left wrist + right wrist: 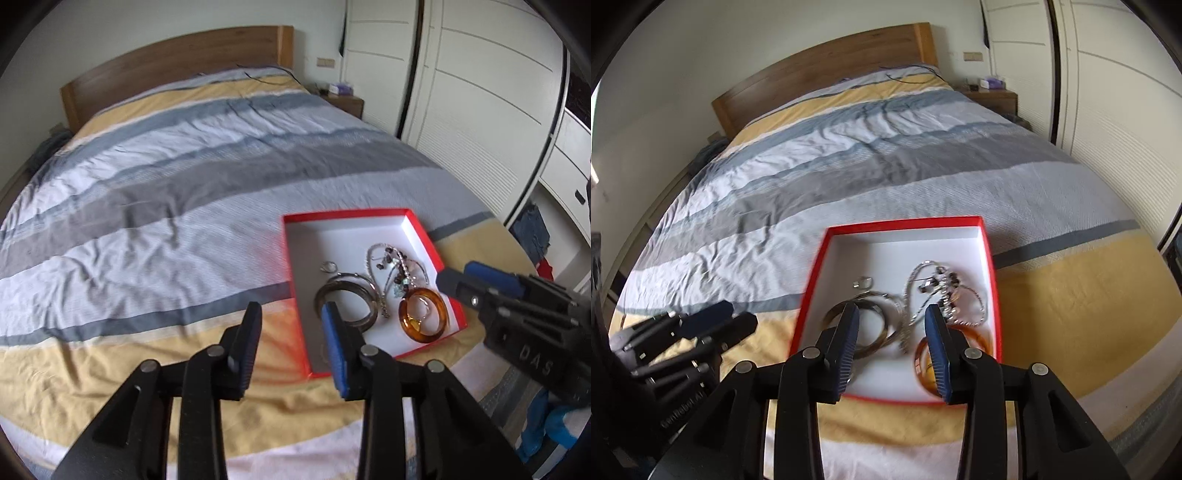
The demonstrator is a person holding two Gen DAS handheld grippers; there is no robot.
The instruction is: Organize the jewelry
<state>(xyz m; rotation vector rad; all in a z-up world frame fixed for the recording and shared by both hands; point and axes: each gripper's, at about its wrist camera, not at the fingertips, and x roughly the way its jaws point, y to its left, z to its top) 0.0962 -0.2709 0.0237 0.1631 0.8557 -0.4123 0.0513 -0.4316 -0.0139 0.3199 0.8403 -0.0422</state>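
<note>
A shallow red box (421, 230) with a white inside lies on the bed; it also shows in the right wrist view (812, 280). In it lie an amber bangle (439, 310) (982, 338), a stack of silver bangles (364, 291) (886, 325), a tangled beaded necklace (395, 264) (945, 291) and a small ring (329, 266) (863, 283). My left gripper (291, 314) is open and empty above the box's near left edge. My right gripper (892, 317) is open and empty above the box's near side; in the left wrist view it (458, 275) hovers by the box's right edge.
The bed (166, 221) has a striped grey, white and yellow cover and a wooden headboard (177, 62). A nightstand (345, 99) stands at the far right. White wardrobe doors (480, 92) line the right side. Clothes (532, 232) lie on the floor at right.
</note>
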